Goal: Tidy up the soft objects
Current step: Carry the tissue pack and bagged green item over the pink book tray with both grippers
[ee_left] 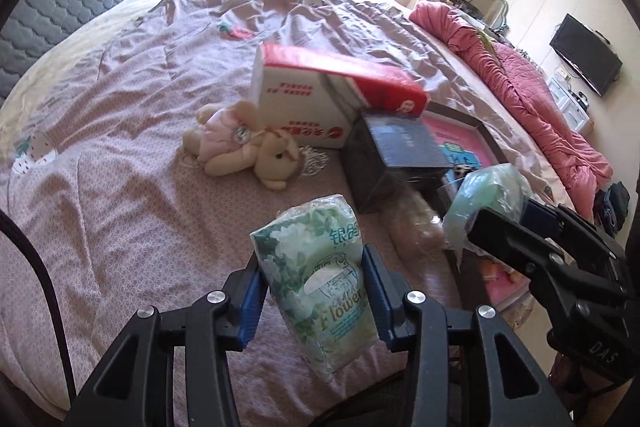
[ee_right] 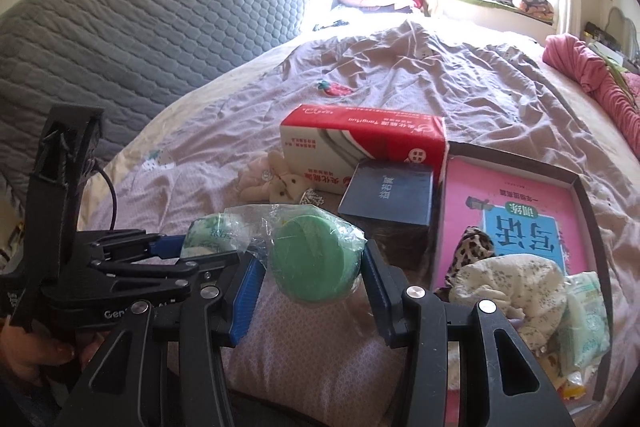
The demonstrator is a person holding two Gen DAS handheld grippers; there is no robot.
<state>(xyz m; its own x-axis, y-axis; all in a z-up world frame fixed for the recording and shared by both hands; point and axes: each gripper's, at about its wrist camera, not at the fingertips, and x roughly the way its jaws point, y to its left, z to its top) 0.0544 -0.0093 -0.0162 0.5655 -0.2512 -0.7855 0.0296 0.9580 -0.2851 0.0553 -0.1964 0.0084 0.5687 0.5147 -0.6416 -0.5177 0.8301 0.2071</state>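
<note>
Clamped between the left gripper's [ee_left: 316, 301] blue pads, a green floral tissue pack [ee_left: 316, 279] hung above the bed's [ee_left: 120, 187] near edge, its lower end cut off. Only the right wrist view showed the right gripper [ee_right: 316, 279] pinching a green disc in clear wrap [ee_right: 312, 259] (contents unclear), and the shallow box [ee_right: 584, 187] holding soft items.

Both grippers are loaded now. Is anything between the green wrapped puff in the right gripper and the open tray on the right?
Nothing visible blocks it. The right gripper holds the green puff beside the tray; the dark box stands farther back.
</note>
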